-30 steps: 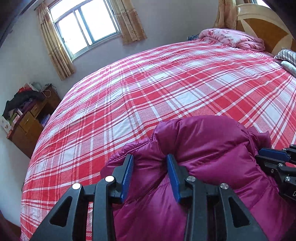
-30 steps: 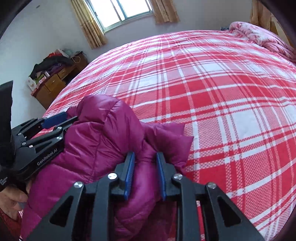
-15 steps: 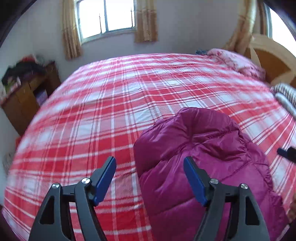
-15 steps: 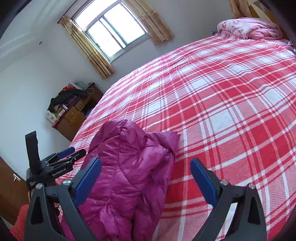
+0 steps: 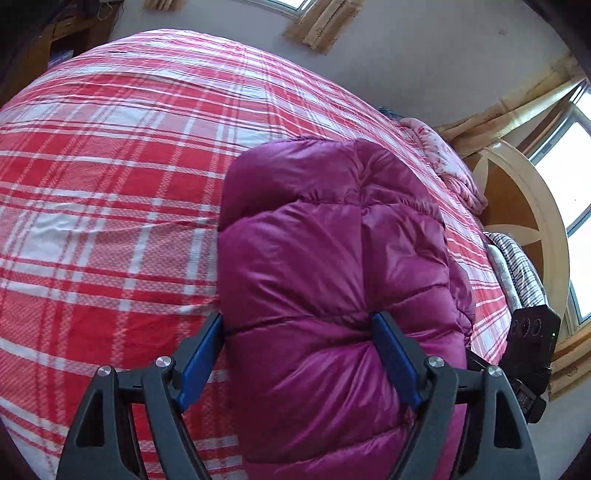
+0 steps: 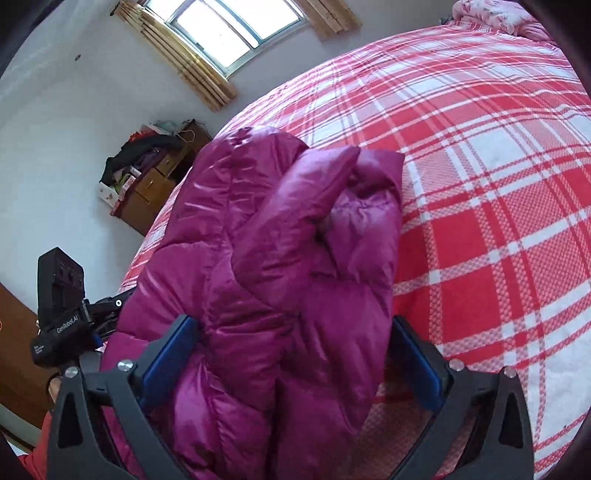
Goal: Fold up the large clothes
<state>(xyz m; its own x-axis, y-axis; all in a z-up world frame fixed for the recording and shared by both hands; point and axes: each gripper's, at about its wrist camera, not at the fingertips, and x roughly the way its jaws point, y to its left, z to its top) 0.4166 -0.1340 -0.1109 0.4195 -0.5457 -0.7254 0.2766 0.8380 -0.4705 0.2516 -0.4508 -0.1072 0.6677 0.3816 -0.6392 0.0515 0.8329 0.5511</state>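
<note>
Magenta puffer jacket lies on the red plaid bed as a thick folded bundle, near the bed's near edge, with a loose flap, perhaps a sleeve or collar, poking up at its far end in the right wrist view. We judge the folding largely done: the jacket is gathered into a compact stack rather than spread out, though that flap and the uneven edge suggest some tidying or pressing may be left. Our left tongs straddle the bundle's near end, their blue pads spread and opening further; the padding bulges between them, and we cannot quite tell from the blur whether the right pad brushes the fabric, but nothing looks pinched. Our right tongs are likewise wide apart and opening, with the jacket's bulk between the pads and not clamped. Each view shows the other tool's black housing at its margin. Farther out, a pink quilt sits by the wooden headboard, and a cluttered cabinet stands beneath the curtained window.
</note>
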